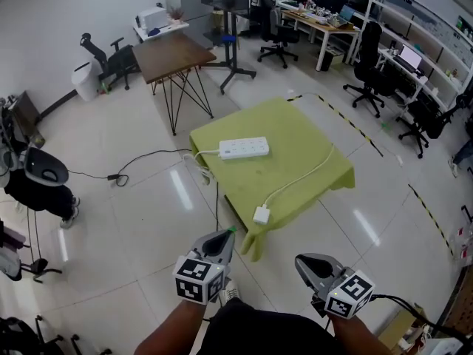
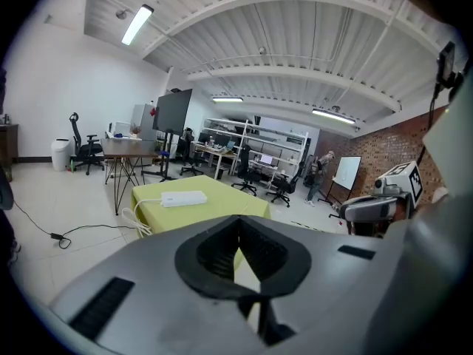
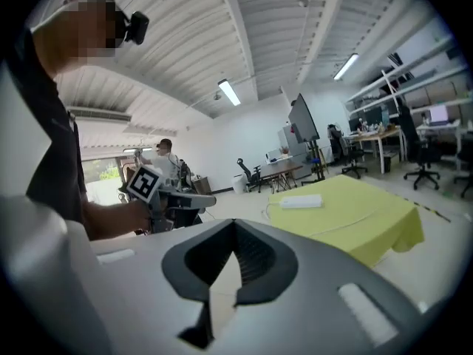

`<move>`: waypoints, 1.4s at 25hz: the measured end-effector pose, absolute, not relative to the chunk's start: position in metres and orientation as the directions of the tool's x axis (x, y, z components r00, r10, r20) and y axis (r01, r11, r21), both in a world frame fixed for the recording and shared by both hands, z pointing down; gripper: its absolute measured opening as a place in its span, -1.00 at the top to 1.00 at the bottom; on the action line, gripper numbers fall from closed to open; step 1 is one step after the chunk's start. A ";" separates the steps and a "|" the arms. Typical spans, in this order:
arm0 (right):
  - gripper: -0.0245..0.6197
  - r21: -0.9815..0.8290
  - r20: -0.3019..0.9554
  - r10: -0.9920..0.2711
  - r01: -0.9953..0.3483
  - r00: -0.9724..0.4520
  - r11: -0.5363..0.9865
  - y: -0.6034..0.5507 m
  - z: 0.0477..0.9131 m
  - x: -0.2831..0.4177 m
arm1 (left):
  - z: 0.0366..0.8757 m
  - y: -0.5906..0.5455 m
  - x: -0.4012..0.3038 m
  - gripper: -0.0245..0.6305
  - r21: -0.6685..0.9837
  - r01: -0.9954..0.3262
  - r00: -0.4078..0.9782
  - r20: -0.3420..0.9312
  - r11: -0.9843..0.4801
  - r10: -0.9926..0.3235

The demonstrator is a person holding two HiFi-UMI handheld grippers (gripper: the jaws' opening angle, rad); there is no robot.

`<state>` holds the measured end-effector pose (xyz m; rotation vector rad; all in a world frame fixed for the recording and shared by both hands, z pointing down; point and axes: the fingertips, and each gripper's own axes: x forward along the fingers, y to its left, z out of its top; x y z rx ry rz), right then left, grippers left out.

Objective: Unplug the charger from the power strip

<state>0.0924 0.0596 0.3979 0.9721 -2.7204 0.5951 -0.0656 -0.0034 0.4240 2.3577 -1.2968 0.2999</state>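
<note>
A white power strip [image 1: 244, 149] lies on the green-covered table [image 1: 295, 135], near its far left side. The white charger [image 1: 261, 215] lies apart from it at the table's near edge, and its white cable [image 1: 303, 176] curves off to the right. Both grippers hang close to my body, short of the table. My left gripper [image 1: 225, 235] is shut and empty, and my right gripper [image 1: 304, 263] is shut and empty too. The left gripper view shows the strip [image 2: 185, 198] far ahead over the shut jaw tips [image 2: 238, 219]. The right gripper view shows the strip [image 3: 299, 201] beyond its own shut tips [image 3: 235, 224].
The strip's white cord [image 1: 198, 160] hangs off the table's left side. A black cable [image 1: 118, 176] lies on the floor at left. A wooden table [image 1: 174, 54] stands behind, with office chairs [image 1: 369, 72] and desks at the back right. Striped tape [image 1: 355, 124] marks the floor.
</note>
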 end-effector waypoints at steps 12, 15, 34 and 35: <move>0.92 -0.284 0.297 -0.560 -0.631 -0.774 0.722 0.157 0.404 0.155 | 0.419 0.111 0.006 0.91 0.226 -0.854 0.520 0.402 -0.469 -0.753; 0.92 -0.289 0.290 -0.546 -0.616 -0.786 0.733 0.168 0.405 0.158 | 0.422 0.133 0.015 0.91 0.219 -0.855 0.517 0.412 -0.469 -0.750; 0.92 -0.245 0.276 -0.521 -0.583 -0.808 0.774 0.205 0.397 0.165 | 0.411 0.166 0.012 0.91 0.207 -0.886 0.464 0.379 -0.415 -0.801; 0.92 -0.242 0.272 -0.523 -0.584 -0.808 0.775 0.206 0.395 0.165 | 0.410 0.166 0.011 0.91 0.207 -0.887 0.462 0.379 -0.413 -0.802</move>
